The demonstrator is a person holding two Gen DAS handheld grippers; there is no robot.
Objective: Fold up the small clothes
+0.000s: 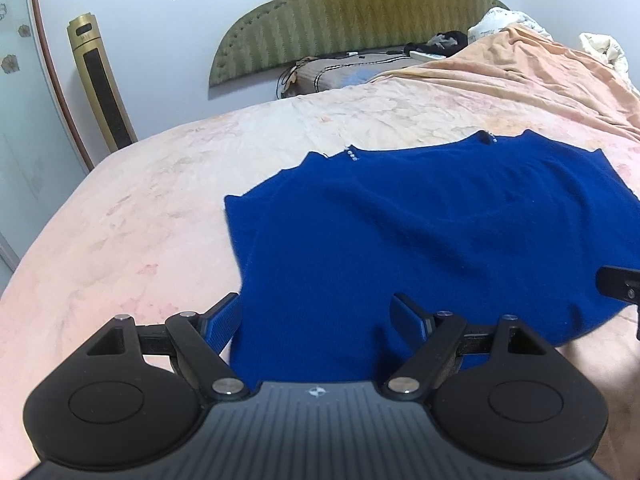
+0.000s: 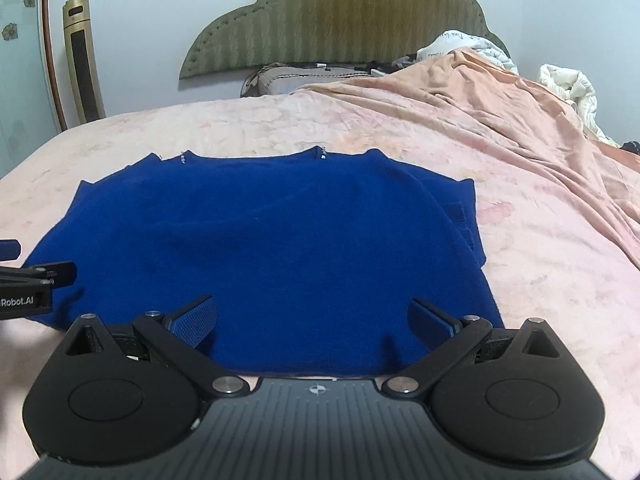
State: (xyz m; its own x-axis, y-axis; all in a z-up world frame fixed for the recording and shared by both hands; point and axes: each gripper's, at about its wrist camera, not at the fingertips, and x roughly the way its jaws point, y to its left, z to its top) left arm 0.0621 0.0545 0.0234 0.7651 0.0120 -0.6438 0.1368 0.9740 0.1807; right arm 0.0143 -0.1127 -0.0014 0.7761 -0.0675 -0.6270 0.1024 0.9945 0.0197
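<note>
A dark blue knitted top (image 1: 420, 216) lies flat on the pink bed sheet (image 1: 160, 200), neckline with small beads facing the headboard. It also shows in the right wrist view (image 2: 260, 240), with its right side folded inward. My left gripper (image 1: 320, 320) is open over the top's near left hem, jaws wide apart. My right gripper (image 2: 312, 320) is open over the near right hem. Each gripper shows at the edge of the other's view: the right one (image 1: 620, 288), the left one (image 2: 36, 276).
A peach blanket (image 2: 500, 120) is heaped on the right of the bed, with white bedding (image 2: 568, 88) behind it. A green padded headboard (image 2: 340, 20), a pillow (image 1: 340, 76) and small items lie at the far end. A gold tower fan (image 1: 102, 84) stands left.
</note>
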